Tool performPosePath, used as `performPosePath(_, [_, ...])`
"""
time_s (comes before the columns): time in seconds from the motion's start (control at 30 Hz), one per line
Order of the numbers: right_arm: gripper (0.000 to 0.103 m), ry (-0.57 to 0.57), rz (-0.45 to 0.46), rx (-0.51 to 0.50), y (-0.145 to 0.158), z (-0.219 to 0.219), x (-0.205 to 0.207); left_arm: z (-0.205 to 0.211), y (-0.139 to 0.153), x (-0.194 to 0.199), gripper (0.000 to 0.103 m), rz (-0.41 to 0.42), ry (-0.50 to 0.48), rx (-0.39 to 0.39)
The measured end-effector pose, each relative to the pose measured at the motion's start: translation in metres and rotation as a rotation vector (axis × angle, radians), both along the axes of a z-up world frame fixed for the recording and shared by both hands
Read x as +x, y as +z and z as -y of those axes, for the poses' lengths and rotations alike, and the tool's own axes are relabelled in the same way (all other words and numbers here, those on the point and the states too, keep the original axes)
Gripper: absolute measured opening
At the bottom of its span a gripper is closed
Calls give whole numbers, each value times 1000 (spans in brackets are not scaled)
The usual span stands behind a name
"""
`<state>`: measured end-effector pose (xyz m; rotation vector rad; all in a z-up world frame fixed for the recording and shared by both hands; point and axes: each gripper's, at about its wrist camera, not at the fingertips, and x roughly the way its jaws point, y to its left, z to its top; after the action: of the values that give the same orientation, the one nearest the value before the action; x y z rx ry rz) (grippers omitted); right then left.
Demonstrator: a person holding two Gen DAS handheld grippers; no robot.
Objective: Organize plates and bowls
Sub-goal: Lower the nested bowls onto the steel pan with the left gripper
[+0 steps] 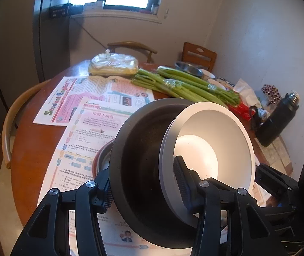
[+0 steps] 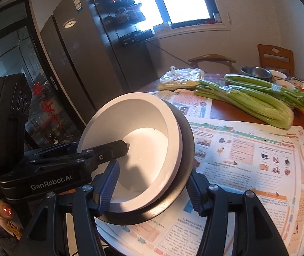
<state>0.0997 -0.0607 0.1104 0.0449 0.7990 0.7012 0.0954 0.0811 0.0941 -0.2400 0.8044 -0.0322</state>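
A white bowl [image 1: 196, 149] sits nested in a dark bowl [image 1: 139, 149], and the pair hangs tilted above the newspaper-covered round table [image 1: 34, 149]. My left gripper [image 1: 143, 185] is shut on the near walls of both bowls, one pad outside the dark one and the other inside the white one. In the right wrist view the white bowl [image 2: 147, 149] and dark bowl [image 2: 162, 204] are clamped the same way by my right gripper [image 2: 151, 187] from the opposite side. A finger [image 2: 117, 149] of the left gripper reaches into the white bowl there.
A red-rimmed metal bowl [image 1: 103, 160] rests on the newspapers [image 1: 83, 115] under the stack. Celery bunches [image 1: 186, 85], a plastic bag [image 1: 113, 64], a steel bowl [image 1: 188, 67], small dishes [image 1: 216, 83] and a black flask [image 1: 278, 121] crowd the far side. Chairs [image 1: 199, 53] ring the table.
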Motion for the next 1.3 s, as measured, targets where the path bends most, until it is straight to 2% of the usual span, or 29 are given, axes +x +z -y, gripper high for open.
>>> performPosePath(0.3, [60,18,-72,-37,-34,-24,34,-24,-38,30,51,-80,16,-40])
performPosePath(0.5, [60,16,-94,-56,-50,-35,39,-35,-55,38,51,-101,14,-64])
performPosePath(1.07, [60,16,-116,-95,-60,-48,42,-46,-70,42,51,-100,8,-80])
performPosePath(1.3, [60,11,-125,-106,-65,-53,44,-49,-76,44,51,-108,28,-53])
